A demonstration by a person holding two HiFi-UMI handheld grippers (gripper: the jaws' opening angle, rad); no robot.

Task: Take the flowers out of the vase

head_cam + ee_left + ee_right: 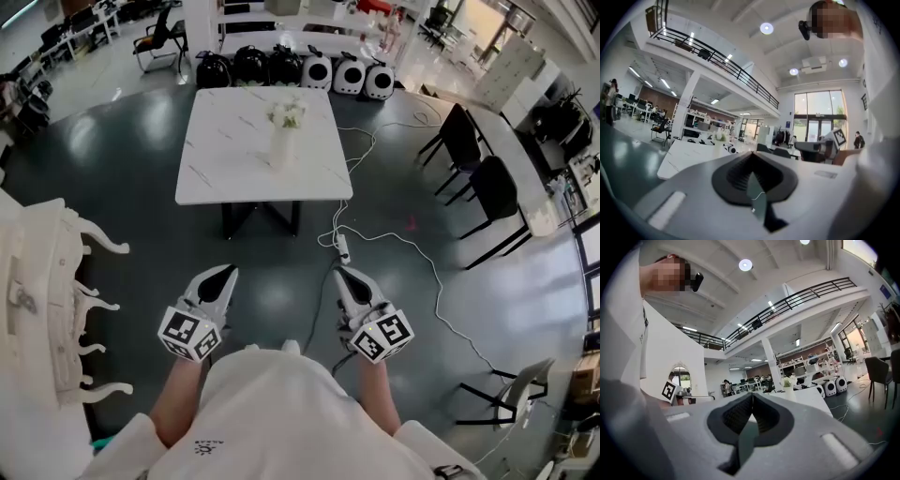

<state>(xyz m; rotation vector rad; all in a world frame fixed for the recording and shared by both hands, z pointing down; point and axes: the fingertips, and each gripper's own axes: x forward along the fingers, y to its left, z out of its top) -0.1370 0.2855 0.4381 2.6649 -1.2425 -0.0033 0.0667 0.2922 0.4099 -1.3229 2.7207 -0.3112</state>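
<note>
White clothing is filling the bottom of the head view, and just beyond it the left gripper and the right gripper are hovering level over the dark floor, each with its jaws pressed together on nothing. Well ahead, the vase is standing upright near the middle of the white desk, well apart from both grippers, and the flowers, seemingly white, are sitting in it.
</note>
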